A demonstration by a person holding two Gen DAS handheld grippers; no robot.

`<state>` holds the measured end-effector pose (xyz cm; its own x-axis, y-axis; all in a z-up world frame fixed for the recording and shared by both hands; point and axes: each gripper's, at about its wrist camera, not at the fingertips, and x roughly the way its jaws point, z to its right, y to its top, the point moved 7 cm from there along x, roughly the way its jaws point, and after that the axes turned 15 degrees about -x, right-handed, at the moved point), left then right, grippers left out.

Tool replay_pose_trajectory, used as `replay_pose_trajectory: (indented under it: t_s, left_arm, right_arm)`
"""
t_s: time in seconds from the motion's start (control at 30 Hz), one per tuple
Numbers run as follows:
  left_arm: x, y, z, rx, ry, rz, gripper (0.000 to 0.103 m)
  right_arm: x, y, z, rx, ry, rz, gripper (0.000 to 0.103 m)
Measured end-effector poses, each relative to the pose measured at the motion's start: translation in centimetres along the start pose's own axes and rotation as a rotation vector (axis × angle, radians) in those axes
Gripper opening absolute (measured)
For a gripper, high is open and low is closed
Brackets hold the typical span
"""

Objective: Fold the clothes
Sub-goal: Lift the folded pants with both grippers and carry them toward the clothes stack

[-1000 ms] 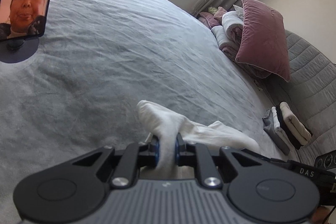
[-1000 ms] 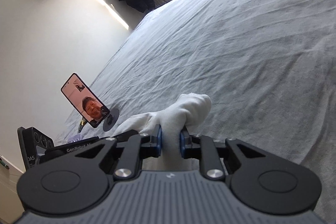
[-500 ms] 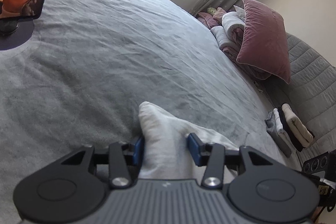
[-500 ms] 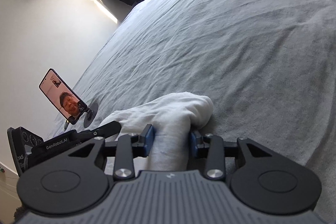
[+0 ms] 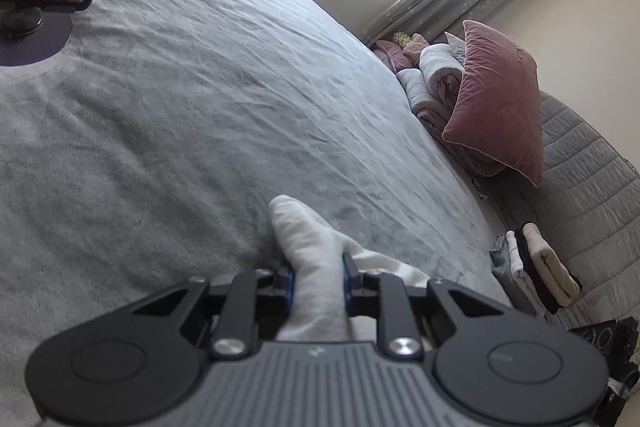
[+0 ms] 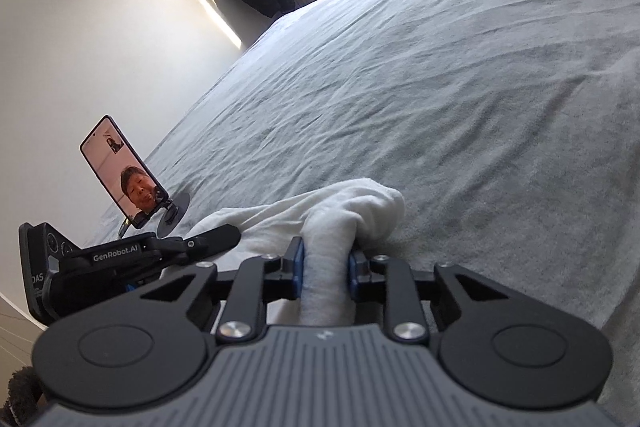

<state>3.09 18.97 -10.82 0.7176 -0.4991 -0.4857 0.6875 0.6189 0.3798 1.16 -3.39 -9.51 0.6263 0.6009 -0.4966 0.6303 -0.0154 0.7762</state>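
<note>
I have the white garment (image 5: 316, 259) bunched low on the grey bed (image 5: 200, 131); my left gripper (image 5: 318, 277) and my right gripper (image 6: 326, 263) each have their fingers closing narrowly on a fold of it, pads pressing the cloth, phone (image 6: 122, 171) standing nearby

Wrinkled grey bed (image 5: 208, 115), white garment (image 5: 308, 239) bunched on it, phone stand (image 6: 176, 205), folded clothes (image 5: 532, 267)
</note>
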Motion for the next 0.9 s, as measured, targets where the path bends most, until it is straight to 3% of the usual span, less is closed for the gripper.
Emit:
replay_pose_trajectory:
  t_s: [0.53,0.9]
  left_arm:
    - [-1.7,-1.1,6.3,0.096,-0.080,0.075,0.014]
    - [-0.8,-3.9,12.9,0.202,-0.118,0.055,0.014]
  right_arm:
    - [-4.7,2.9,-1.3,-0.095,-0.033,0.138,0.020]
    - [-10.9,5.8,0.8,-0.105,-0.089,0.217,0.020]
